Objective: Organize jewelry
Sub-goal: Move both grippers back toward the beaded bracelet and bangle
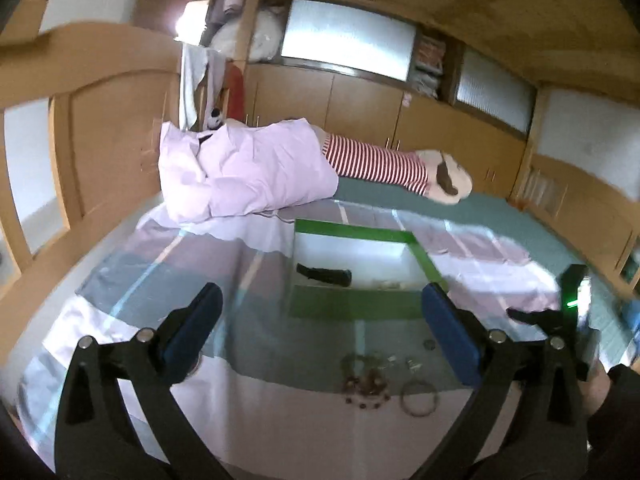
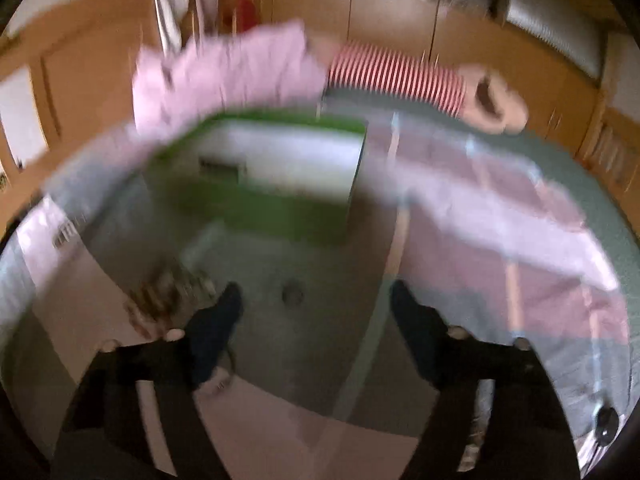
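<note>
A green box point(image 1: 352, 304) with a white inside stands open on the bed sheet and holds a black item point(image 1: 324, 274) and some small pieces point(image 1: 386, 285). In front of it lie a beaded bracelet point(image 1: 366, 388), a thin bangle point(image 1: 419, 398) and small bits point(image 1: 414, 364). My left gripper point(image 1: 322, 296) is wide open above the sheet, nothing between its fingers. In the blurred right wrist view, my right gripper point(image 2: 316, 290) is open over a small round piece point(image 2: 292, 293). The jewelry pile point(image 2: 172, 284) is to its left and the green box point(image 2: 280, 216) beyond.
A folded pink quilt point(image 1: 240, 172), a red-striped pillow point(image 1: 376, 164) and a plush toy point(image 1: 448, 178) lie at the far side of the bed. Wooden wardrobes point(image 1: 360, 100) stand behind. The right hand's tool point(image 1: 560, 320) shows at the left view's right edge.
</note>
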A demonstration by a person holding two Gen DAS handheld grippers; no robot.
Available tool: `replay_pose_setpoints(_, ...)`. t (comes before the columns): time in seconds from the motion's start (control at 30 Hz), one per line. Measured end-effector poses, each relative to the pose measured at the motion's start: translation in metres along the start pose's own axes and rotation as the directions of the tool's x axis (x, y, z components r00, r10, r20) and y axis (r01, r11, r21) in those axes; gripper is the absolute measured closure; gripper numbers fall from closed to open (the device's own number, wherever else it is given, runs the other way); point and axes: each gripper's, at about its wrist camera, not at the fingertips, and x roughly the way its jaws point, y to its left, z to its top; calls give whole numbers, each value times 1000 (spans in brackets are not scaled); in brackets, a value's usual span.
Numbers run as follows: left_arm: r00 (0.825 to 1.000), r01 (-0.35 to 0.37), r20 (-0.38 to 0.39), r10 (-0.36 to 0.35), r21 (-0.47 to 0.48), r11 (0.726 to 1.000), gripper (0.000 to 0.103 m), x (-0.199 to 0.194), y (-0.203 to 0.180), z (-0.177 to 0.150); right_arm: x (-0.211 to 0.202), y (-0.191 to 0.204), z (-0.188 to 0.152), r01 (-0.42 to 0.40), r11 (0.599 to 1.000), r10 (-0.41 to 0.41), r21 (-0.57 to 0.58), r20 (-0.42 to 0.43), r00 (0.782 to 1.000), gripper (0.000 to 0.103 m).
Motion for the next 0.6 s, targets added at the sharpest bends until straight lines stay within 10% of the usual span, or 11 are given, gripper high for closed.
replay_pose_setpoints(0.33,998,-34,-48,37,59,998,4,27,-13,0,74,20,0,40,999,-39,5,-131,991,44)
replay_pose_setpoints(0.6,995,-48,-83,50,33,998,4,44,-2,-1,92,22,8,44,999,-38,31,-185,982,84)
